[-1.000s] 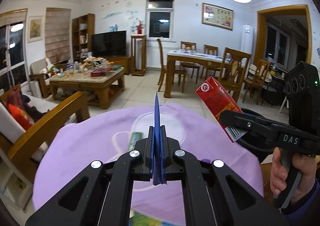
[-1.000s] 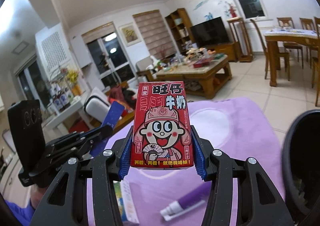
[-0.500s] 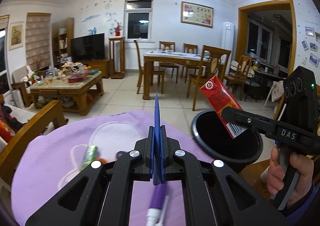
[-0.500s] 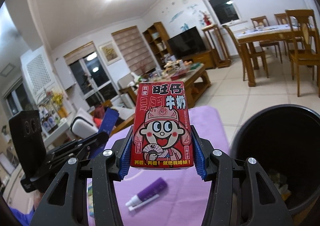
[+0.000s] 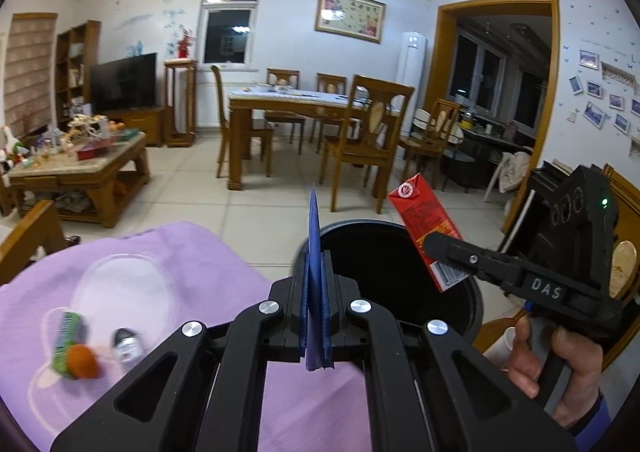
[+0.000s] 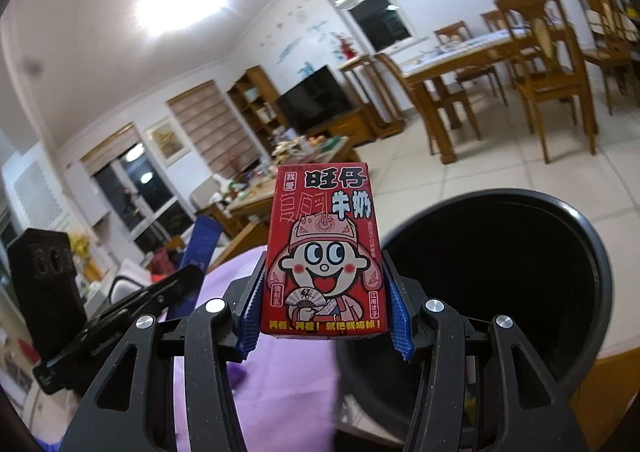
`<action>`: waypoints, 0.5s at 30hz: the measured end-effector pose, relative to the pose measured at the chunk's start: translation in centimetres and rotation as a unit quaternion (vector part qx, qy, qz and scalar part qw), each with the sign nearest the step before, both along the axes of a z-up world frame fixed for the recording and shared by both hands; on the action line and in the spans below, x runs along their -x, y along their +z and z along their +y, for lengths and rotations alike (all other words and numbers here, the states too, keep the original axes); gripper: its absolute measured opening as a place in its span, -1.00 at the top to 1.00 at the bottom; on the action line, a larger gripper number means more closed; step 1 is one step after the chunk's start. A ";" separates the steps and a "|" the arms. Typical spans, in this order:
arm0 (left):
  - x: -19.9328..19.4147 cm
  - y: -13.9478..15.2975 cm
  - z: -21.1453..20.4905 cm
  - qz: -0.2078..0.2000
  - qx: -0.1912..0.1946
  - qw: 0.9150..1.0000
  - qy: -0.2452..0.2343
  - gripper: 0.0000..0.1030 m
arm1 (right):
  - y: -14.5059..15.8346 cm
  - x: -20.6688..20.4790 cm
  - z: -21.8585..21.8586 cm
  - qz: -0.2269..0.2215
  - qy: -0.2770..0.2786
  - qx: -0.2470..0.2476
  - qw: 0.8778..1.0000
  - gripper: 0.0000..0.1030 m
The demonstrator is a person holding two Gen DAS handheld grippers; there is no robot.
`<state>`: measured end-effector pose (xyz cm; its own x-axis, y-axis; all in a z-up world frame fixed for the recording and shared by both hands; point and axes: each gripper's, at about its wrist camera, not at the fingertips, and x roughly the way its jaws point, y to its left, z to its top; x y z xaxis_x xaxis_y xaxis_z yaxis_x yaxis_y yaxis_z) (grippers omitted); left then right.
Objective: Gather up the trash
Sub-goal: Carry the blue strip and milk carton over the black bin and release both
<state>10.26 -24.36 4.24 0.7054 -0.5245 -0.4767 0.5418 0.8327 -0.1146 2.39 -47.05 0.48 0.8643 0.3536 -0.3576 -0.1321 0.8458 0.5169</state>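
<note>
Left wrist view first: the left tool (image 5: pixel 315 316) is pressed together on a thin dark blue wrapper (image 5: pixel 314 252), which is seen edge-on, sticking up in the middle of the frame. Just behind it the black trash bin (image 5: pixel 400 276) is seen, open and dark inside. At the right, the right tool (image 5: pixel 444 248) is held by a hand (image 5: pixel 556 364) with a red milk carton (image 5: pixel 430 228) pinched in it, tilted above the bin's mouth. "DAS" can be read on that tool's body. On the purple worktop (image 5: pixel 200 272), lower left, a green pack (image 5: pixel 66 336), something small and orange (image 5: pixel 82 362) and a small silvery item (image 5: pixel 128 344) are left lying, all a bit blurred.

Right wrist view: the red milk carton (image 6: pixel 324 252) is clamped upright between the blue pads (image 6: pixel 398 316) of the right tool (image 6: pixel 324 328), so it's closed on the carton's sides. The bin (image 6: pixel 580 236) fills the right half, right beside and behind the carton. The carton carries the big characters 旺仔牛奶 with 我爱 at its upper left and a cartoon face below; the smaller print is too fine to be made out. The left tool (image 6: pixel 188 280) shows at the left with the blue wrapper (image 6: pixel 202 248).

Progress, as a guess: two pieces are picked up and brought to the bin but not dropped yet, and at least three items on the worktop are still to be collected.
</note>
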 end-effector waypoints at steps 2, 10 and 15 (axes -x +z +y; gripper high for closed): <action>-0.4 -0.6 -1.5 0.009 0.001 1.000 -0.015 0.88 | -1.0 0.1 -1.6 0.006 -0.014 -0.007 1.000 0.00; -1.7 -2.6 -6.2 0.036 -0.012 0.998 -0.052 0.88 | -4.8 0.9 -6.6 0.030 -0.057 -0.026 0.998 0.00; -1.9 -3.1 -8.4 0.040 -0.023 0.997 -0.065 0.87 | -7.0 0.8 -8.6 0.045 -0.074 -0.037 0.996 0.00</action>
<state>12.13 -32.73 1.18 0.5919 -0.5862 -0.5533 0.6365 0.7610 -0.1254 1.59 -55.63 -6.49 0.8750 0.2531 -0.4127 0.0402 0.8114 0.5831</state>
